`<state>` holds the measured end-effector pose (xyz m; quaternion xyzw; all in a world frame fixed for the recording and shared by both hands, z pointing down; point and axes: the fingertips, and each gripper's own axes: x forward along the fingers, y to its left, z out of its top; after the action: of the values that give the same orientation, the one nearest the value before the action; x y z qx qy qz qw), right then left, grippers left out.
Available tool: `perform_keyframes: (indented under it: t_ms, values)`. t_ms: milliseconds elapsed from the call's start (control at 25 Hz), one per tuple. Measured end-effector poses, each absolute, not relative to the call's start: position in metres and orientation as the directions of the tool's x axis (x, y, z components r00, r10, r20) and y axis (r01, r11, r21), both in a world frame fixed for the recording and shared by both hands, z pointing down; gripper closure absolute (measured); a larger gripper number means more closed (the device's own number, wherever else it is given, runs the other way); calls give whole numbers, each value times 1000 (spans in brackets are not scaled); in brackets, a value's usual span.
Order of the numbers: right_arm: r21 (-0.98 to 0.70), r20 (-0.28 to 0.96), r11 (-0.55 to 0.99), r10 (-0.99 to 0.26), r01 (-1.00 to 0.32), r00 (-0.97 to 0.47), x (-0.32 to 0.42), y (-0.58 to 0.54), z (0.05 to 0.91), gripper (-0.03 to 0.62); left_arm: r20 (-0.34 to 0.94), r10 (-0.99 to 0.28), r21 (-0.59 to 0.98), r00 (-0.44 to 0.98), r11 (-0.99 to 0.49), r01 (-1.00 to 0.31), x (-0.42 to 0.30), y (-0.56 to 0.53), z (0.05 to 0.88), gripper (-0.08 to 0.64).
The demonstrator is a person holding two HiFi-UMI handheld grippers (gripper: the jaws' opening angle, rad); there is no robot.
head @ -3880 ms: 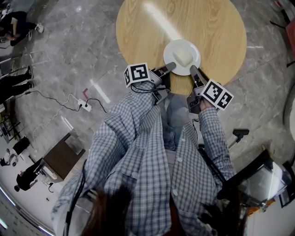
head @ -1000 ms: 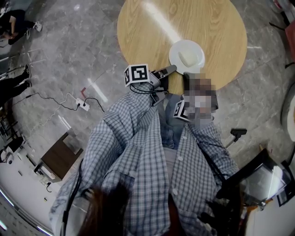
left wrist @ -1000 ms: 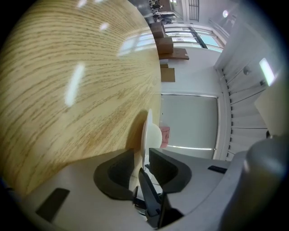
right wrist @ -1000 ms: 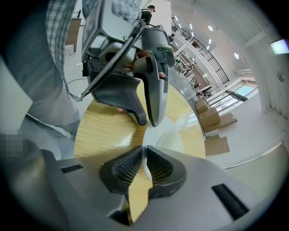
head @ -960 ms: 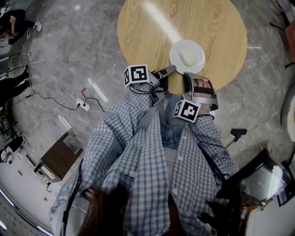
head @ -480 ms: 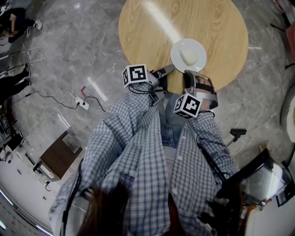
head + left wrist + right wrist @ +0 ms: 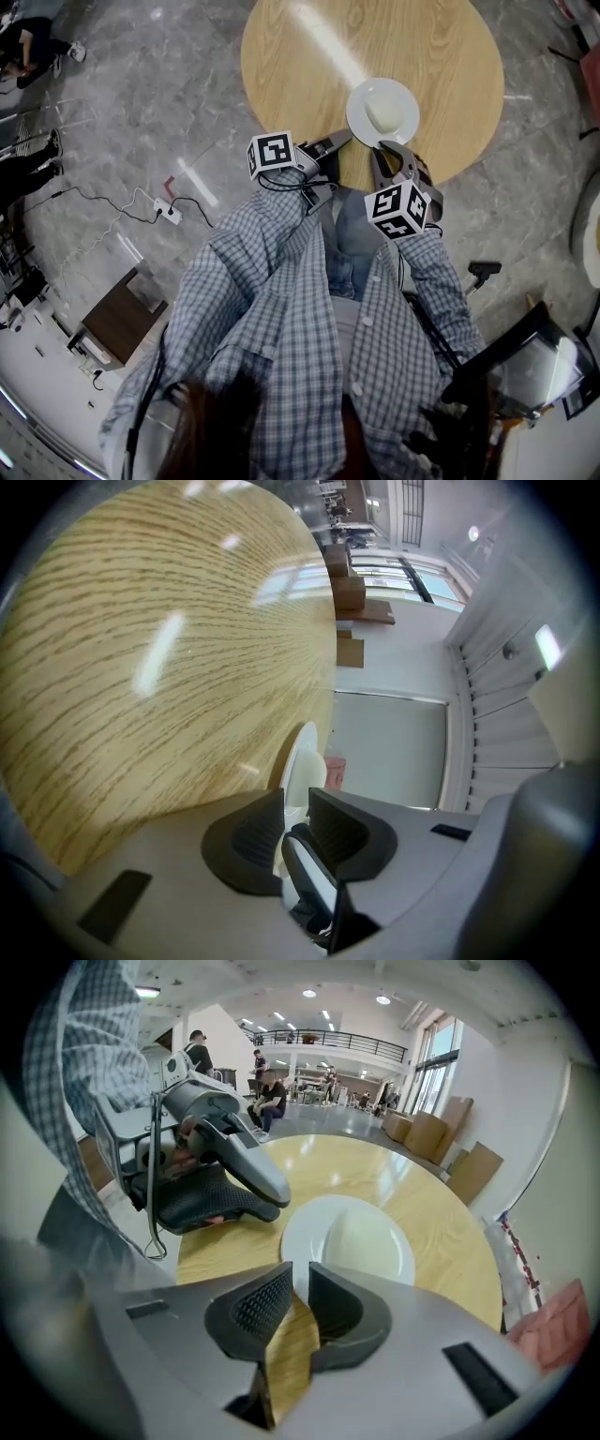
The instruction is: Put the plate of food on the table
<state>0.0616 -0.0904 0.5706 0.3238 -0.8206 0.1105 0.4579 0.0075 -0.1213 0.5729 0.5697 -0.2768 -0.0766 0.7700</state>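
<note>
The plate of food (image 7: 382, 110) sits on the round wooden surface (image 7: 300, 66), upper middle of the head view, near its lower edge. The left tool (image 7: 341, 141) pinches its rim. The right tool (image 7: 387, 150) has been opening its jaws, now slightly apart, pinching nothing.

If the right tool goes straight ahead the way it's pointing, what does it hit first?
Probably the near rim of the white plate, just past the right tool; its jaws have just been opening, nothing between them.
</note>
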Motion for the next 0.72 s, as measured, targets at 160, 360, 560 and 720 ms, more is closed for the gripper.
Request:
perform_keyframes:
  t_ms: [160,360,560,720]
  values:
    - [116,798,719,-478,-685,-366,67,-97,563,543,306,-465,938,831,299,-178,3,-125,567,476]
    - [7,742,621,-529,-784,-413,69,-106,547,583,273,-434,959,858,195,-206,8,-126,549,552]
    - [-174,695,440,-579,-881,-426,90,-115,529,584,243,-401,964,883,-1,-266,21,-131,511,552]
    - [-201,668,388,-617,-900,-415,102,-120,516,584,251,-367,940,896,-128,-316,25,-135,488,552]
